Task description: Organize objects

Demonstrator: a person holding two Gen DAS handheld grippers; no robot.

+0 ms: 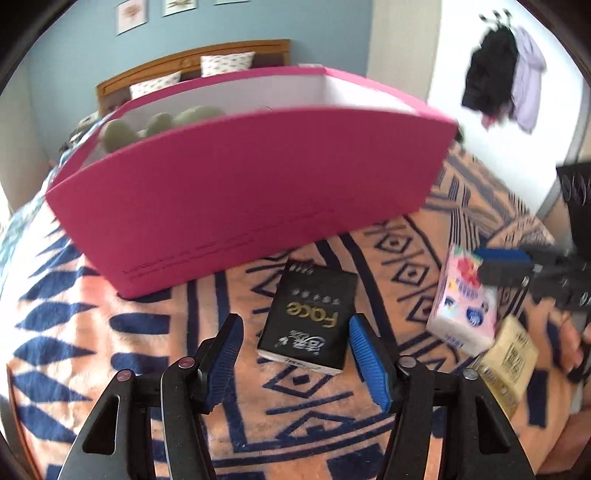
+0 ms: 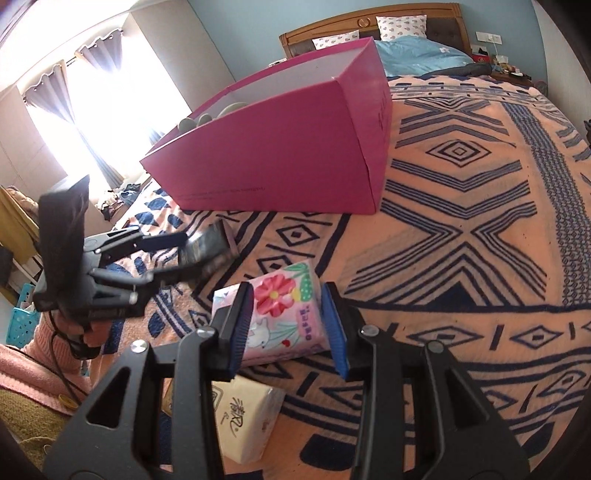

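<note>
A black tissue pack point(image 1: 310, 314) marked "Face" lies on the patterned blanket in front of a pink box point(image 1: 251, 184). My left gripper point(image 1: 295, 326) is open with its fingers on either side of the pack's near end. A pink floral tissue pack point(image 2: 284, 314) sits between the fingers of my right gripper point(image 2: 288, 295); the left pad touches it, the right pad stands just off it. A yellow tissue pack point(image 2: 243, 421) lies below it. The pink box point(image 2: 295, 147) holds green plush items point(image 1: 162, 123).
The orange and navy blanket point(image 2: 461, 221) covers the bed. A wooden headboard point(image 2: 369, 22) with pillows is behind the box. Clothes hang on the wall point(image 1: 498, 81). A curtained window point(image 2: 96, 103) is at left. The person's pink sleeve point(image 2: 33, 365) is near the left gripper.
</note>
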